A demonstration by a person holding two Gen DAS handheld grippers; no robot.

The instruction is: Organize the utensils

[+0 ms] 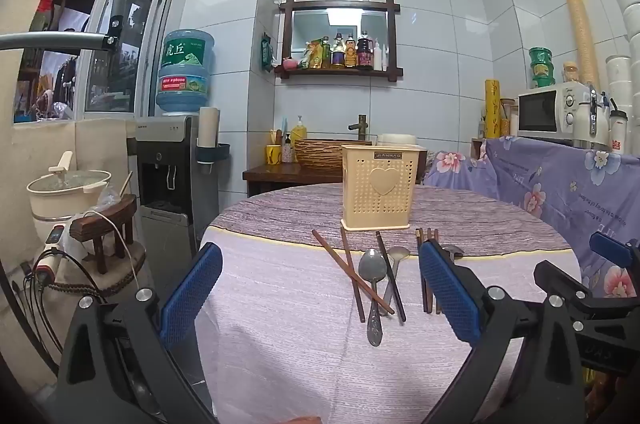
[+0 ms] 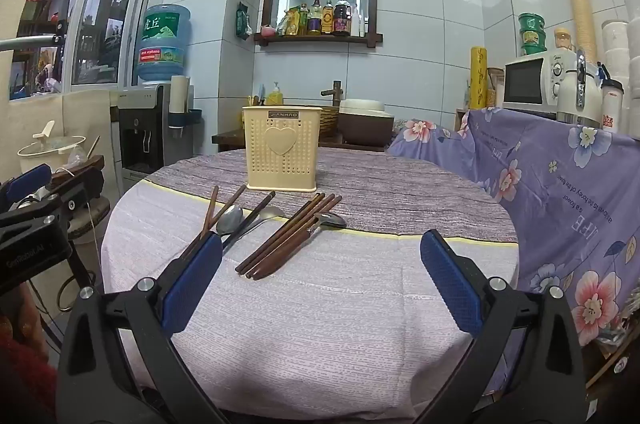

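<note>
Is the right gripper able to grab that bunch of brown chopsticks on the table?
Probably yes. The right gripper is open, and the bundle of chopsticks lies just ahead on the tablecloth with nothing between.

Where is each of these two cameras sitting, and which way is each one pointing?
Left wrist view: sits on the left gripper, looks forward across the round table at crossed chopsticks and spoons; its open blue fingers show, the other gripper at right.
Right wrist view: sits on the right gripper, faces a chopstick bundle; open fingers show.
Both share the cream utensil holder.
</note>
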